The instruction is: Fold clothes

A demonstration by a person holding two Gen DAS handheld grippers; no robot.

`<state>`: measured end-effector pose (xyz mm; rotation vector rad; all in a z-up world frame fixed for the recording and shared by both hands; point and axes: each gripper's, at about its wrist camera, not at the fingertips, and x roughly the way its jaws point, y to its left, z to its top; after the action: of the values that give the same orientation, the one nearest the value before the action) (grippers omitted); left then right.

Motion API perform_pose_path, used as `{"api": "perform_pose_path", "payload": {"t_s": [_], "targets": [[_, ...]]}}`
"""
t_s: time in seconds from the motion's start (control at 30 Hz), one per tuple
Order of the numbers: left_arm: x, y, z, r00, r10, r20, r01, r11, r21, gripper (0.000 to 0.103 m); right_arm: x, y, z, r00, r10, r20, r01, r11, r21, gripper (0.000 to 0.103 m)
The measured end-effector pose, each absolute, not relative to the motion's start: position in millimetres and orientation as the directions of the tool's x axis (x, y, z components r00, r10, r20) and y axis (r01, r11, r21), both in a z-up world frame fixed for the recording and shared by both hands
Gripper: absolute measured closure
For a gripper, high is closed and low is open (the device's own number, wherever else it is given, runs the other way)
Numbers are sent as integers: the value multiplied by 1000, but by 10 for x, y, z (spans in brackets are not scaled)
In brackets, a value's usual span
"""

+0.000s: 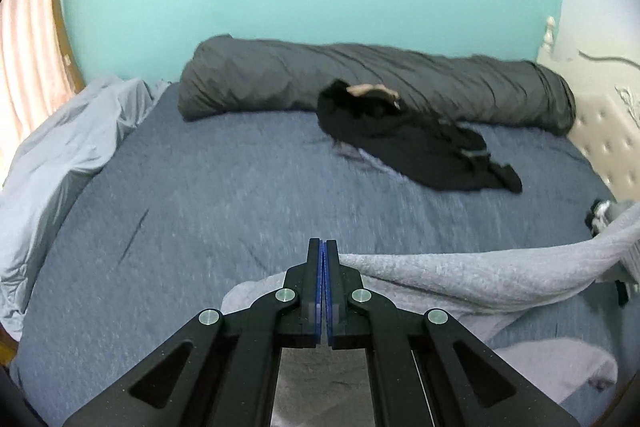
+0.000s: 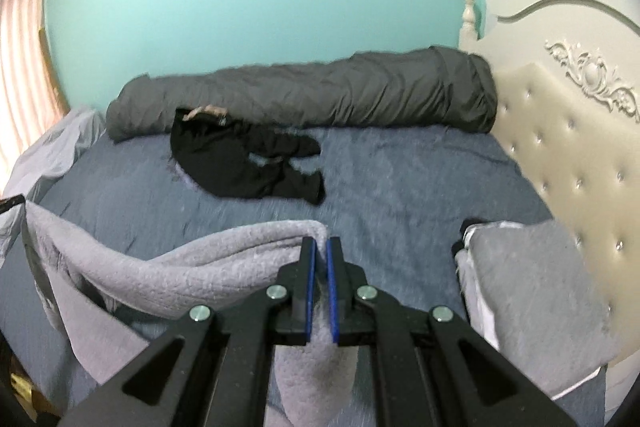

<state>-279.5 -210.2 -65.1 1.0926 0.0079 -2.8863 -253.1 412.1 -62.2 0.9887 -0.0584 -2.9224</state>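
Grey fleece was what I had in both tools: a soft, nubby garment (image 2: 168,267) strung between them above the blue bedsheet (image 1: 200,195). My left gripper (image 1: 324,251) had its blue pads pressed together, and the fleece emerged from just beside and beneath them, so I judged it was pinching an edge, though the cloth inside the pinch was hidden. My right gripper (image 2: 321,247) held its jaws narrow with a fold of the same fleece bunched between them and hanging down below. Held at two points like that, the fabric sagged in a band between the tools, which I took as the reason for the grip: to spread it before laying it flat for a fold.

Further up the bed a crumpled black garment (image 1: 416,147) lay against the rolled dark grey duvet (image 1: 360,83), waiting its turn, I supposed. Near the padded headboard (image 2: 568,155) sat a grey folded piece (image 2: 532,287), well apart from the fleece, probably a stack kept out of the working space. Both views were smeared by motion blur, so finer detail escaped me.
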Motion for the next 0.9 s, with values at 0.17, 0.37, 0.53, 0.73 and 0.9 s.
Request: {"api": "perform_pose_path", "payload": {"t_s": [0.17,0.37,0.53,0.73,0.9], "targets": [[-3015,-1929,-1010,-700,-77,-710,36,-997,73,102,-2810,4140,-747,-781,-48,-623,15,-998,58,98],[-3250,-1678,-2128,-545,-51,-837,-25,-997,77,101,-3108,4045,-1834,-615,-38,-788,19,-999,34,98],[-3252,-1704,-2643,-479,-36,-877,-6,-999,44,101,-3123,4067,-2622,-482,-22,-876,4,-1000,23,98],[-2999,-2079,-2540,-501,-18,-865,77,-997,-24,90,-2986,4326,-2767,-473,-35,-880,-61,-996,72,86],[-2640,-2446,-2531,-496,-11,-868,142,-988,-69,71,-2645,4430,-2567,-531,-82,-843,-71,-988,141,64]]}}
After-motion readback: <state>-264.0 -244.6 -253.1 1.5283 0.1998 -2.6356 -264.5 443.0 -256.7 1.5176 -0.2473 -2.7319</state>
